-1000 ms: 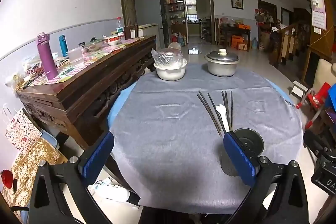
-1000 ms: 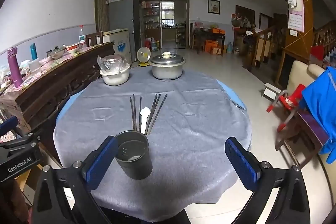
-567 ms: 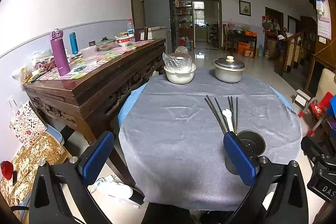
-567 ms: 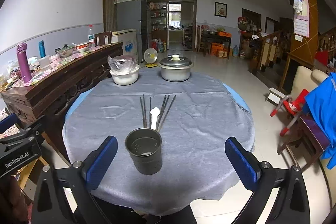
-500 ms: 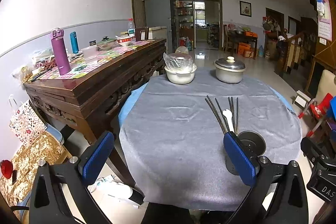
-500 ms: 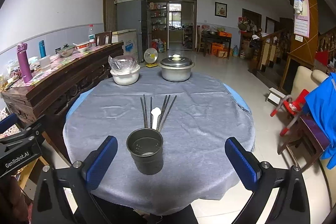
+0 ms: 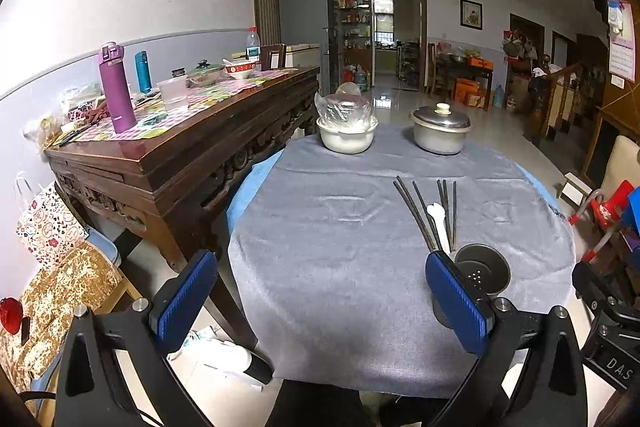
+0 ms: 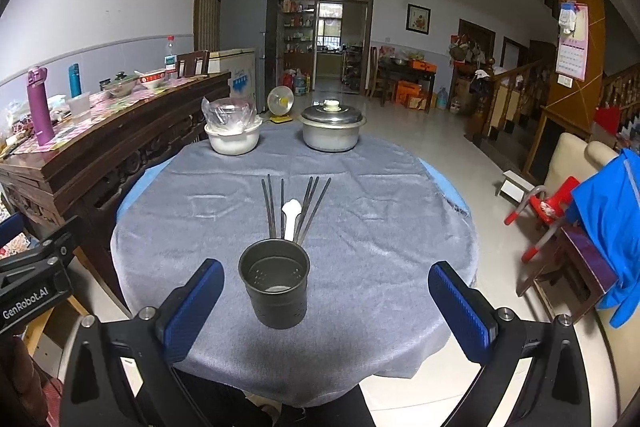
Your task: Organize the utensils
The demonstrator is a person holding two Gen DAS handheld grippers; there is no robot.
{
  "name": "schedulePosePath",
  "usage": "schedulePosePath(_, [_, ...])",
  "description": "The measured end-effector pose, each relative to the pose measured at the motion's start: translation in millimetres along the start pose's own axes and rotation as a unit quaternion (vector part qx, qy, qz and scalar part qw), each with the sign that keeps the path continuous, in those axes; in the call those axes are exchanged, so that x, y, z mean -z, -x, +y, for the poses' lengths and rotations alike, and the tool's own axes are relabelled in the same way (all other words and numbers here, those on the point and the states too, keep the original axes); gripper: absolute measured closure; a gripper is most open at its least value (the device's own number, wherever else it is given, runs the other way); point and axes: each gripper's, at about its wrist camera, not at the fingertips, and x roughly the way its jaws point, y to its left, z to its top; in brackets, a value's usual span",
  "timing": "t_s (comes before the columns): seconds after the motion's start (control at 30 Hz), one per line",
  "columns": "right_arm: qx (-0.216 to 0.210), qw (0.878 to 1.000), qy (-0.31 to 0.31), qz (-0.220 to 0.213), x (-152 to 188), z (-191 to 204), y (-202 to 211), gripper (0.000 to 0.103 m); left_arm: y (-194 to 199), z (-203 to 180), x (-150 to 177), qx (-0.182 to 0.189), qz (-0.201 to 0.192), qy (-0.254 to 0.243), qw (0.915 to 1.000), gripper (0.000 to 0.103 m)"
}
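Observation:
A dark perforated metal holder (image 8: 275, 290) stands upright near the front of the grey-clothed round table (image 8: 380, 219), with nothing standing in it. Just behind it lie several dark chopsticks (image 8: 310, 205) and a white spoon (image 8: 290, 214), side by side. In the left wrist view the holder (image 7: 482, 271) is partly hidden by the right blue finger; chopsticks (image 7: 416, 213) and spoon (image 7: 439, 223) lie beyond. My left gripper (image 7: 322, 301) is open over the table's near left part. My right gripper (image 8: 326, 309) is open, holding nothing, the holder just ahead between its fingers.
A white bowl covered with plastic (image 8: 233, 135) and a lidded metal pot (image 8: 332, 131) sit at the table's far side. A dark wooden sideboard (image 7: 180, 143) with bottles and dishes stands left of the table. A red stool and blue cloth (image 8: 600, 195) are at the right.
Both grippers have drawn back and risen slightly from the table, so the holder and utensils look a little farther off. Both stay open; nothing on the table has moved.

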Motion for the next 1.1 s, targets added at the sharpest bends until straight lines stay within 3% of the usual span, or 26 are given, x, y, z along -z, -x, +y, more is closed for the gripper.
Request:
schedulePosePath(0.6, [0.009,1.0,-0.009,0.008,4.2,-9.9,-5.2,0.0,-3.5,-11.3,-0.8,0.011,0.018,-0.012,0.9997,0.0])
schedulePosePath(0.83, [0.014,1.0,-0.006,0.014,6.5,-10.3,-11.3,0.0,-9.7,-13.9,4.0,0.014,0.002,-0.01,0.9999,0.0])
schedulePosePath(1.1, [0.022,0.999,-0.009,0.028,8.5,-15.5,-22.9,0.0,-20.5,-21.9,3.3,0.018,0.023,-0.016,0.9994,0.0])
